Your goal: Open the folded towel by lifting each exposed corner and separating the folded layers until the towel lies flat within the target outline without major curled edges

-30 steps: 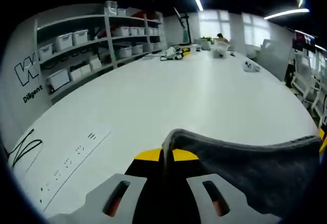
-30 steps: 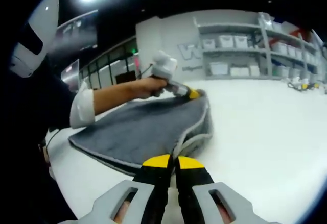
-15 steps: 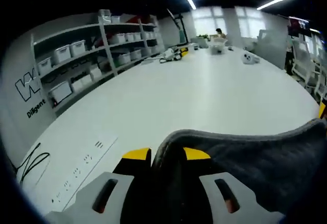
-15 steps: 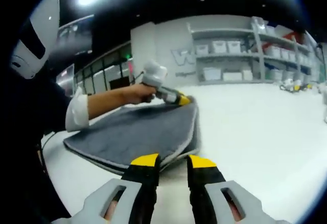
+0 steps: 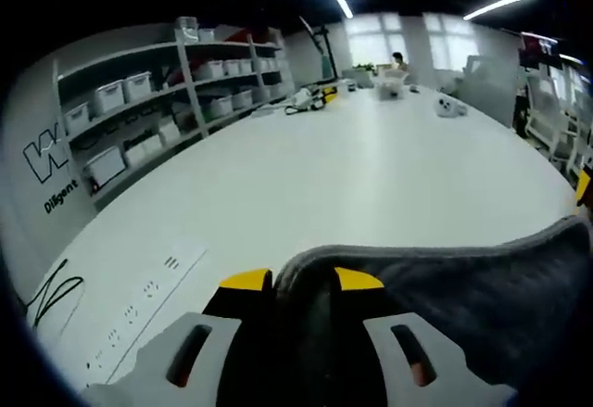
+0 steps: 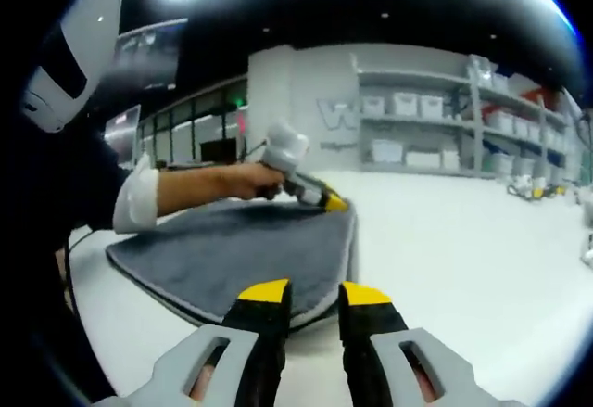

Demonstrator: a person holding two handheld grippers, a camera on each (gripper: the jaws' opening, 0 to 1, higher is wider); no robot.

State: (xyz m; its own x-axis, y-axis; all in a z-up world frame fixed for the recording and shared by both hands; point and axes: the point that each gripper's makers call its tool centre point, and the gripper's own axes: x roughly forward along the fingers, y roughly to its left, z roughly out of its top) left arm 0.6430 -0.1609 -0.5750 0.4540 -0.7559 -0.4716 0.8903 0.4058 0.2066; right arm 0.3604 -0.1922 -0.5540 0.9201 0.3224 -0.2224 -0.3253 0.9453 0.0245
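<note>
While the left gripper (image 5: 301,282) stays clamped on a corner of the dark grey terry towel (image 5: 463,305), its yellow-tipped jaws pinching the fabric in the left gripper view, the towel spreads off to that view's right over the wide white desk (image 5: 371,175). Right gripper (image 6: 310,294) has let go: jaws shut on the near edge a second ago, now apart with nothing between them, edge lying just beyond the tips. In the right gripper view the towel (image 6: 241,254) lies mostly flat on the desk (image 6: 463,249), far corner held slightly raised by the left gripper (image 6: 329,203) in the person's hand (image 6: 246,180). Grey shelving with white bins (image 5: 157,101) stands behind.
</note>
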